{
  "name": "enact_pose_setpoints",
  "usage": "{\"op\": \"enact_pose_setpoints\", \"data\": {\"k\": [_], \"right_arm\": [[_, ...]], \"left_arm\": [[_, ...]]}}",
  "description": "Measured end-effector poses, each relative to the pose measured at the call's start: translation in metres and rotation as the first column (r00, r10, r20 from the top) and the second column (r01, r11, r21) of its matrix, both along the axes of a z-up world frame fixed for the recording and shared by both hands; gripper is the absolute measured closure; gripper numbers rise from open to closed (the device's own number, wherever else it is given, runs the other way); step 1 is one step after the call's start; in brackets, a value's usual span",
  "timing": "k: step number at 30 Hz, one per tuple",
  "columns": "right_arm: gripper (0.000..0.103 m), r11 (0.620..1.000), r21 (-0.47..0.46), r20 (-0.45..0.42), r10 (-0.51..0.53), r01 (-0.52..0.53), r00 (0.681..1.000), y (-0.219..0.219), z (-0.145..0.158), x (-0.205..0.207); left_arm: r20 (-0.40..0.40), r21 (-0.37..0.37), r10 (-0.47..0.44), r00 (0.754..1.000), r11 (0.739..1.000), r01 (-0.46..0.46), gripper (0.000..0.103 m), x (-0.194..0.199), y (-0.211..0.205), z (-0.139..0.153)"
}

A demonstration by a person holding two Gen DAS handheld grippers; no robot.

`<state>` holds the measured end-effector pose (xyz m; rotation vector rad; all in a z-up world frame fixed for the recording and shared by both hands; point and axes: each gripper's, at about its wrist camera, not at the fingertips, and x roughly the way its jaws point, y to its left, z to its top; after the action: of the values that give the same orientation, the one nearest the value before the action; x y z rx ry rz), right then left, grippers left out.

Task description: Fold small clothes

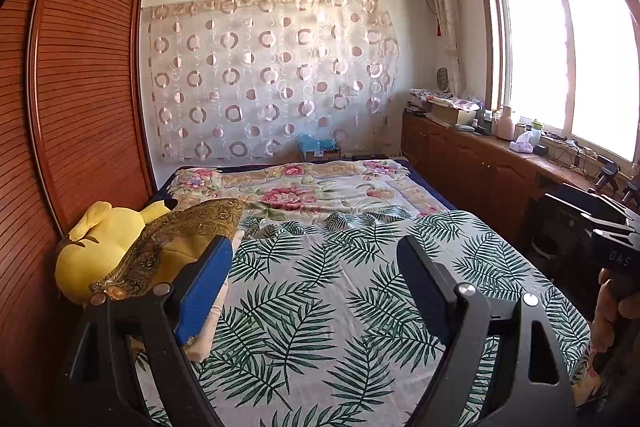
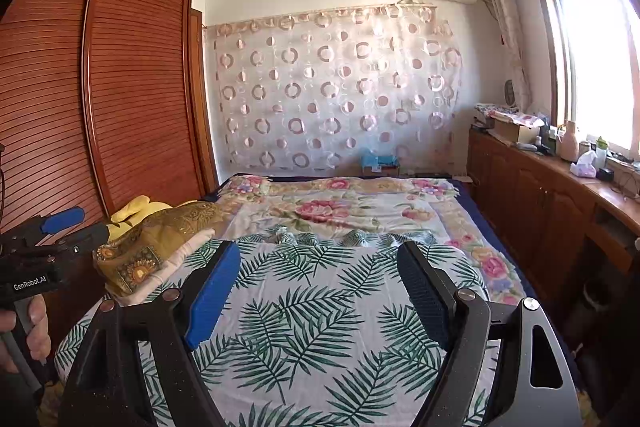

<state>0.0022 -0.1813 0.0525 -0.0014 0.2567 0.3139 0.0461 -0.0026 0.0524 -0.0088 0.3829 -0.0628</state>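
A leaf-print cloth (image 1: pixel 328 291) lies spread flat over the near part of the bed; it also shows in the right wrist view (image 2: pixel 320 307). My left gripper (image 1: pixel 316 267) is open and empty above it, and also shows at the left edge of the right wrist view (image 2: pixel 76 223). My right gripper (image 2: pixel 320 267) is open and empty above the same cloth, and shows at the right edge of the left wrist view (image 1: pixel 600 215). A folded cream cloth (image 2: pixel 176 263) and a golden patterned cloth (image 2: pixel 160 239) lie stacked at the bed's left side.
A yellow plush toy (image 1: pixel 100 247) lies under the golden cloth (image 1: pixel 176 243) by the wooden wardrobe (image 1: pixel 80 87). A floral blanket (image 1: pixel 312 191) covers the far bed. A cluttered wooden cabinet (image 1: pixel 480 163) runs under the window on the right.
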Motion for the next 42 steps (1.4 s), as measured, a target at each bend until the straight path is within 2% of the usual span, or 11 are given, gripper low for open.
{"op": "enact_pose_setpoints", "data": {"k": [42], "right_arm": [[0.021,1.0,-0.01,0.003,0.006,-0.006,1.0,-0.017,0.003,0.006]], "left_arm": [[-0.002,-0.007,-0.007,1.0,1.0,0.007,0.018,-0.001,0.001,0.001]]}}
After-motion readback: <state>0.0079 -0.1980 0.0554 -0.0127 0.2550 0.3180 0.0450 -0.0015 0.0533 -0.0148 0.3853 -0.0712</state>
